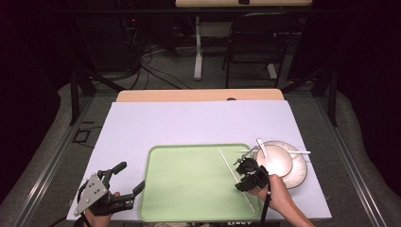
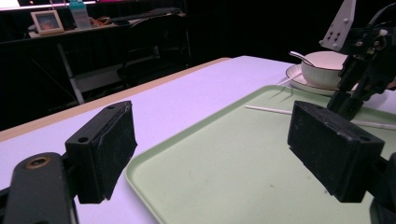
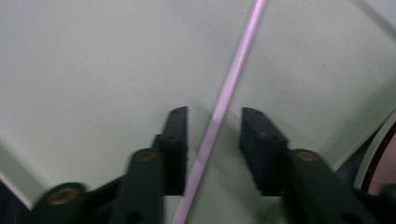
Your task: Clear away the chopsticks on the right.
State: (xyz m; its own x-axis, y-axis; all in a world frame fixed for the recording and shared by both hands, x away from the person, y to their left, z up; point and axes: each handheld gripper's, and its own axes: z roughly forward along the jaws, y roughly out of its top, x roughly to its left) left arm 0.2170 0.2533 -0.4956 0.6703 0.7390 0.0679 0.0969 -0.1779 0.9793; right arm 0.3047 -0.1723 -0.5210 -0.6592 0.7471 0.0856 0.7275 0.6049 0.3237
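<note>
A thin white stick [image 1: 235,178] lies slantwise on the right part of a green tray [image 1: 189,189]. My right gripper [image 1: 239,176] hovers low over it, held by a hand. In the right gripper view the open jaws straddle the stick [image 3: 233,70], which runs through the gap close to the left jaw; the right gripper [image 3: 212,112] holds nothing. My left gripper [image 1: 131,176] rests open at the tray's left edge, off the near left corner. From the left gripper [image 2: 210,140] I look across the tray [image 2: 224,168] at the right gripper [image 2: 364,70] and the stick [image 2: 268,110].
A white bowl [image 1: 276,160] stands on a plate [image 1: 299,172] right of the tray, with a spoon [image 1: 262,144] in it and another white stick [image 1: 295,152] across the rim. The lilac table cover [image 1: 189,123] stretches behind the tray. A chair [image 1: 257,42] stands beyond the table.
</note>
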